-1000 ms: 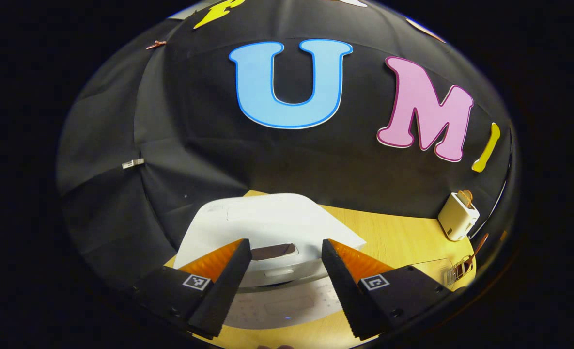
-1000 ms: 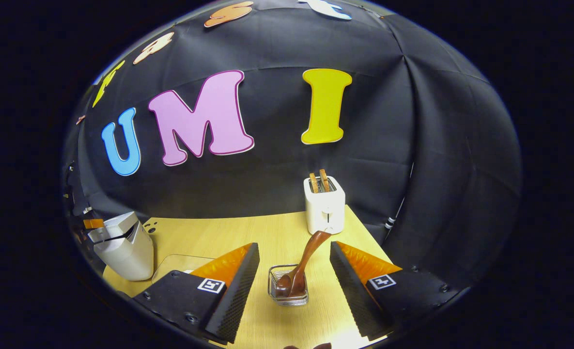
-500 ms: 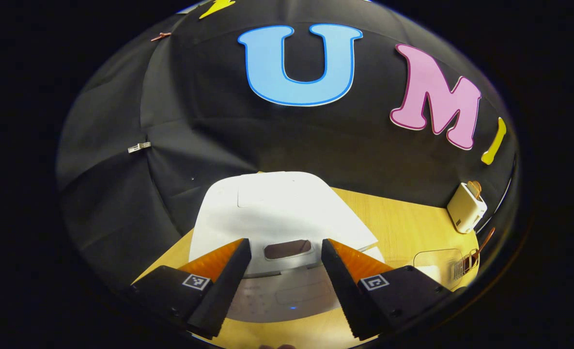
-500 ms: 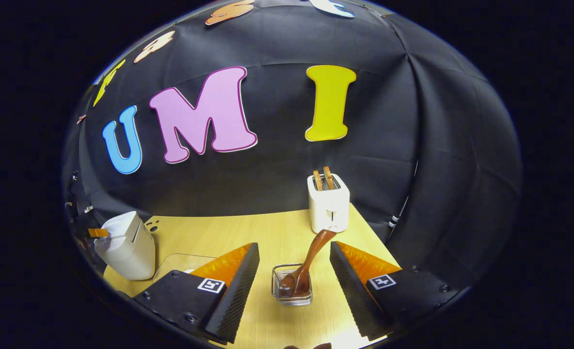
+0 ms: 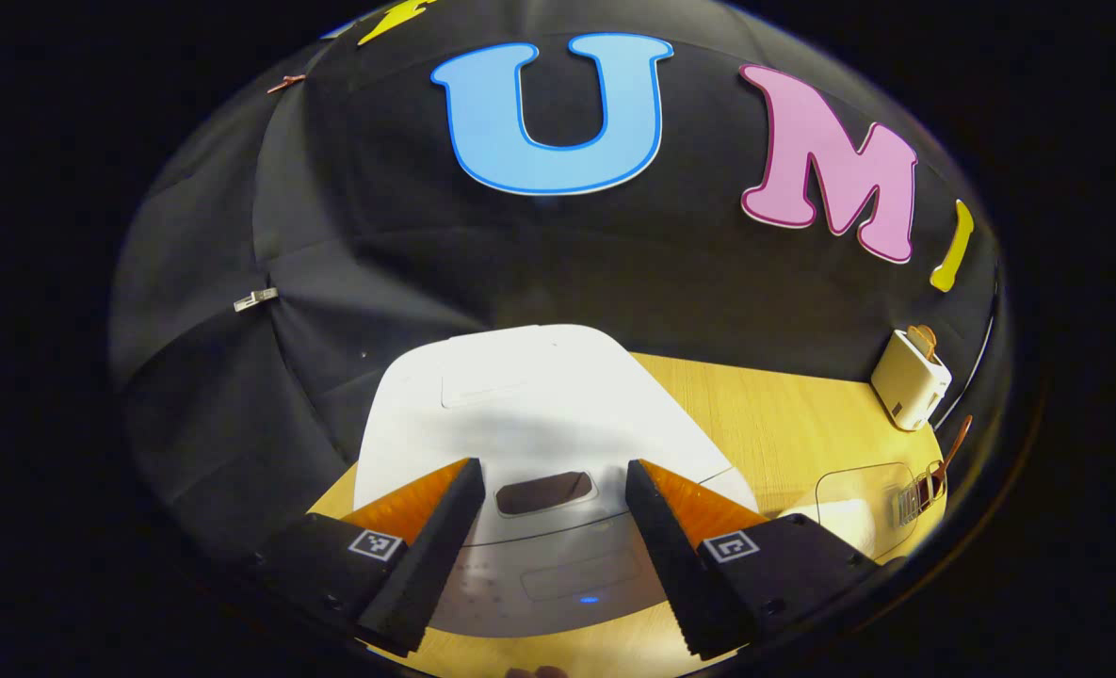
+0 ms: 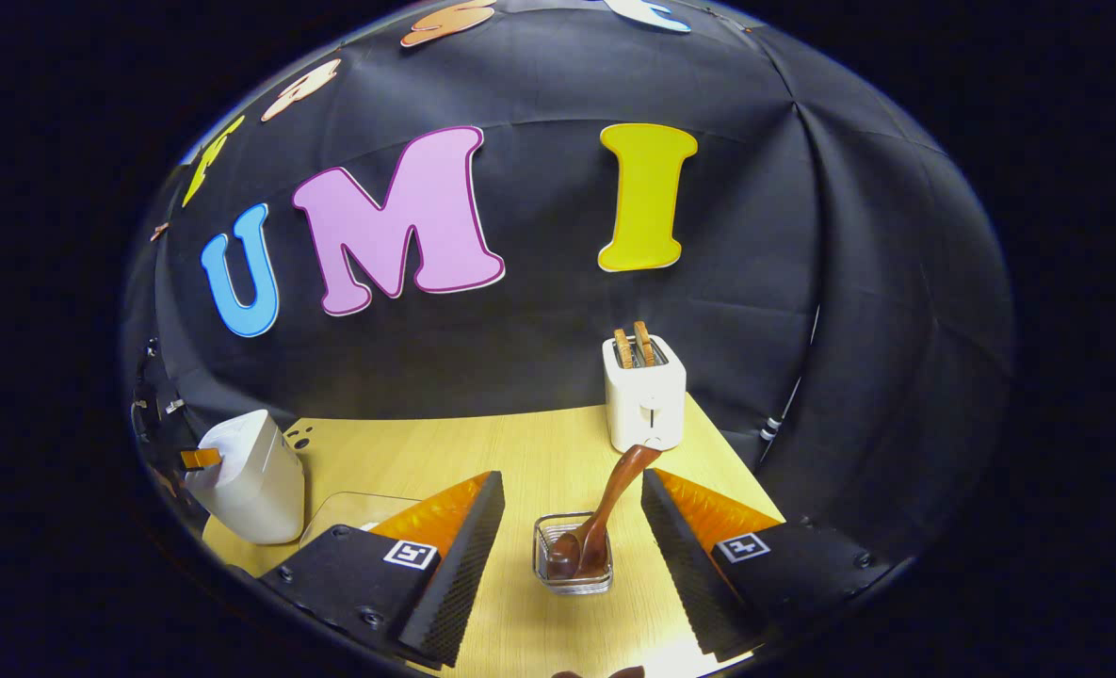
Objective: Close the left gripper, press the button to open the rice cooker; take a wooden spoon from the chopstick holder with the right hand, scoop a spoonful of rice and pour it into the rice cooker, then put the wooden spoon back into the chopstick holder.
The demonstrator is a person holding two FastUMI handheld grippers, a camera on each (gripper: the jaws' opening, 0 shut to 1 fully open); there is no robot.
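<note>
step: you are at the very start. the rice cooker (image 5: 529, 414) has its lid down, and your left gripper (image 5: 548, 527) hangs just above its front with the fingers spread wide, holding nothing.
button: the dark oval dip (image 5: 545, 492) on the lid's front edge sits right between your two fingers (i think this is the button, but i can't be sure).
next move, left: squeeze the fingers together first, then push the closed tip straight down on that dip so the lid pops up.
right gripper: your right gripper (image 6: 572, 541) is wide apart too and grips nothing. it waits in front of the chopstick holder (image 6: 572, 570).
wooden spoon: the wooden spoon (image 6: 605, 513) stands in the holder, bowl end down, with its handle leaning up and away toward the toaster (image 6: 645, 391).
next move, right: wait for the lid, then pinch the handle.
rice: a clear container (image 5: 854, 490) lies on the wooden table (image 6: 520, 452) between the cooker and the holder. i can't tell if rice is inside.
writing: the cooker's front panel (image 5: 558, 579) has faint marks and a small blue light, too tiny to read. no brand name can be made out.
</note>
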